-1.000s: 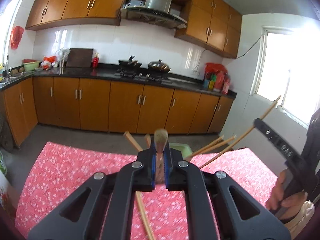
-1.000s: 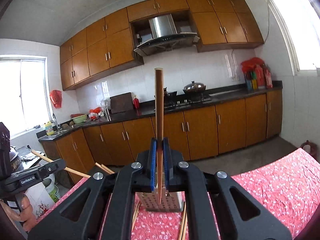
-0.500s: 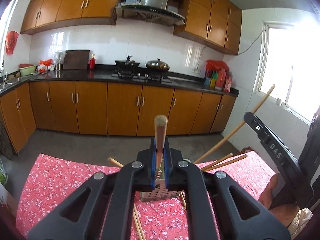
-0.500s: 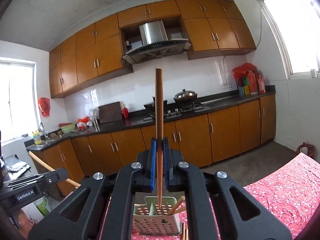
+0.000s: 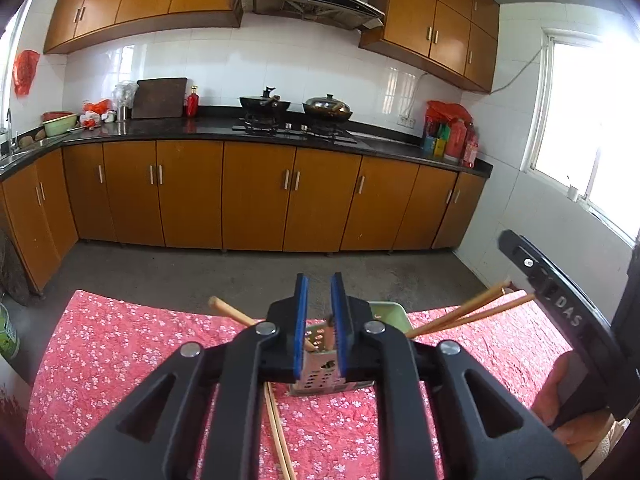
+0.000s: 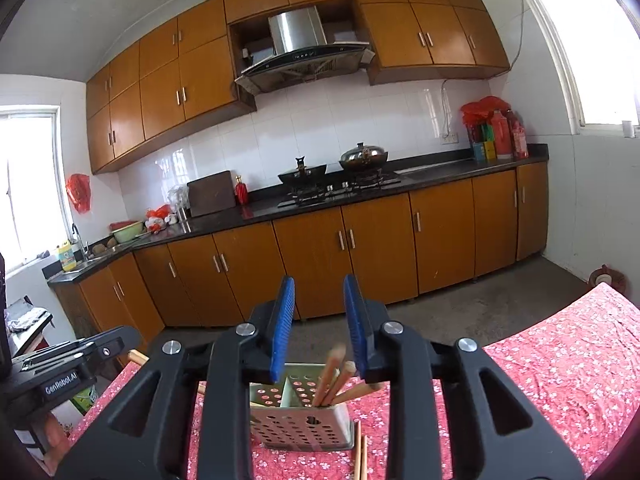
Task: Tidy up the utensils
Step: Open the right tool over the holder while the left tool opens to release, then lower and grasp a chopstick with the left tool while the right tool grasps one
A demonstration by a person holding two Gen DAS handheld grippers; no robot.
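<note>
A perforated metal utensil holder (image 5: 320, 378) (image 6: 300, 420) stands on the red floral tablecloth (image 5: 120, 352). My left gripper (image 5: 318, 288) hovers just above it. Its jaws are opening and grip nothing; a chopstick end (image 5: 329, 321) shows low between the pads, down in the holder. My right gripper (image 6: 319, 292) also hangs over the holder, jaws opening and empty. Several wooden chopsticks (image 6: 334, 378) lean in the holder's right compartment. More chopsticks (image 5: 464, 314) stick out to the sides.
Loose chopsticks (image 5: 280, 440) (image 6: 360, 456) lie on the cloth in front of the holder. The other gripper and the hand on it show at each view's edge (image 5: 560, 312) (image 6: 60, 368). Behind the table are floor, brown cabinets and a counter with pots.
Both grippers held an upright chopstick earlier. Now both have let go and their jaws have parted, and the chopsticks have dropped into the holder. Both grippers moved closer over the holder.
</note>
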